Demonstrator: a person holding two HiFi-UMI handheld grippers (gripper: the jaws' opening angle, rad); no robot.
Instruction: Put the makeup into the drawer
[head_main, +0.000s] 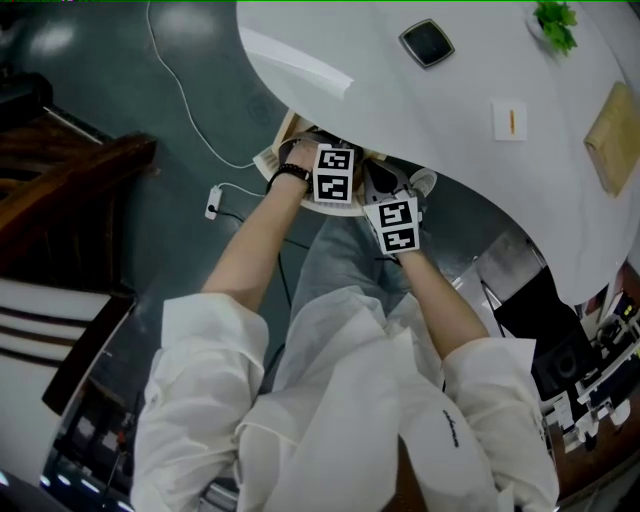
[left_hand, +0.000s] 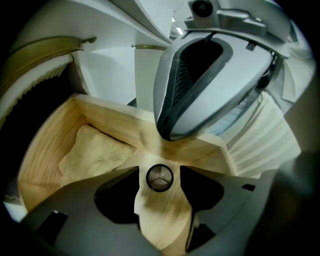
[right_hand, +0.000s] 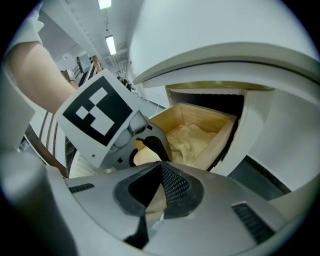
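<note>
In the head view, a person in a white shirt reaches both arms under the edge of a white table (head_main: 420, 110). The left gripper (head_main: 330, 165) and the right gripper (head_main: 396, 218) sit close together there. The right one is at about 4 o'clock from the left one. A bit of the wooden drawer (head_main: 289, 130) peeks out at 10 o'clock from the left gripper.

In the left gripper view, the drawer is pulled open and we look down into it. The makeup (left_hand: 159, 178), a small round pot with a dark rim, lies on the wooden bottom of the drawer. It sits right between the left gripper's jaws. The jaws stand wide apart and their pads do not press on it, so the gripper holds nothing. A soft cream cloth (left_hand: 95, 152) lies in the drawer at 10 o'clock from the pot. The right gripper hangs at 1 o'clock, just over the drawer's wall.

In the right gripper view, the right gripper's jaw tips are pinched together with nothing between them. The open drawer with its cloth is at 1 o'clock and the left gripper is at 10 o'clock.

The pot looks like it is already in place. To do this step well, keep the left jaws wide and lift straight up, so no pad bumps the pot and rolls it. Keep the right gripper clear of the way up.
</note>
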